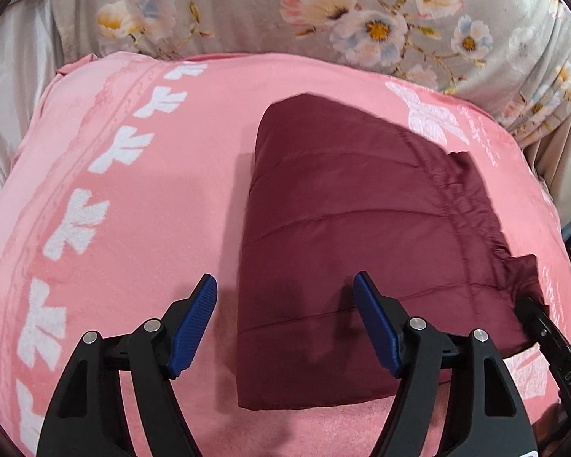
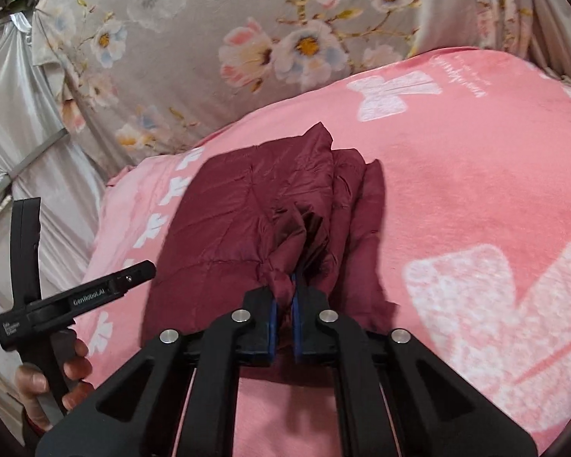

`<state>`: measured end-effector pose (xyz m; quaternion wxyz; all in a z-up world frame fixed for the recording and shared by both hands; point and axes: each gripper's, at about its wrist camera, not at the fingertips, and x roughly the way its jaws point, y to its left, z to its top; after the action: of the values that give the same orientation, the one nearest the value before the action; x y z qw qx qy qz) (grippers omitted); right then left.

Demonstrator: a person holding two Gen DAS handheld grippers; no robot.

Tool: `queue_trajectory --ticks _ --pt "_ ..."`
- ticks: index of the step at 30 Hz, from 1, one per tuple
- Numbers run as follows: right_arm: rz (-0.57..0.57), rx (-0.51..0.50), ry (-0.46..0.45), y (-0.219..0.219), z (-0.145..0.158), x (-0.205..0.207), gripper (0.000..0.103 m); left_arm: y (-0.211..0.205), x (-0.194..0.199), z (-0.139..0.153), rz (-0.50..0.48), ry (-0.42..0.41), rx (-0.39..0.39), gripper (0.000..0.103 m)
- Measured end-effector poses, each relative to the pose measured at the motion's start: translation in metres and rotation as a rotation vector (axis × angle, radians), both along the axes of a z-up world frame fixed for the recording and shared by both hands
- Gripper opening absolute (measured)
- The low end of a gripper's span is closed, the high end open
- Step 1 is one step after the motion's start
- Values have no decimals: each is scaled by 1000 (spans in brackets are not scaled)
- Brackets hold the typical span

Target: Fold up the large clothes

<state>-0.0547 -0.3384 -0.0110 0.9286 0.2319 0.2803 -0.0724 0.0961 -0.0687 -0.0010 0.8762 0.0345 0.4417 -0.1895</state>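
Folded maroon quilted garment (image 1: 361,236) lying on pink blanket (image 1: 163,190), left gripper (image 1: 285,323) spread wide above its near edge, apparently not touching, right gripper (image 2: 284,304) pinching bunched garment fabric, floral sheet (image 2: 209,38) behind.

Quilted maroon jacket (image 1: 354,236), folded into a compact, thick rectangular bundle and lying flat on a pink blanket (image 1: 163,198). The top face shows horizontal stitched channels and one lengthwise seam with gathered, ruffled fabric along it. The left edge is a smooth, rounded fold; the near edge is straight. In the right wrist view the jacket (image 2: 228,221) shows several stacked layers along its right side, with one puckered corner of the fabric drawn up off the bundle toward the near edge, the rest resting on the blanket.
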Motion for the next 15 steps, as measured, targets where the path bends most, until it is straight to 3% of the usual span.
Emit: queue_trajectory --ticks 7,15 --pt "-33 53 104 -11 -47 0 5 -20 -7 -31 -41 38 43 72" --pt "-36 62 143 -7 -69 14 5 -30 -9 -48 -39 12 101 76"
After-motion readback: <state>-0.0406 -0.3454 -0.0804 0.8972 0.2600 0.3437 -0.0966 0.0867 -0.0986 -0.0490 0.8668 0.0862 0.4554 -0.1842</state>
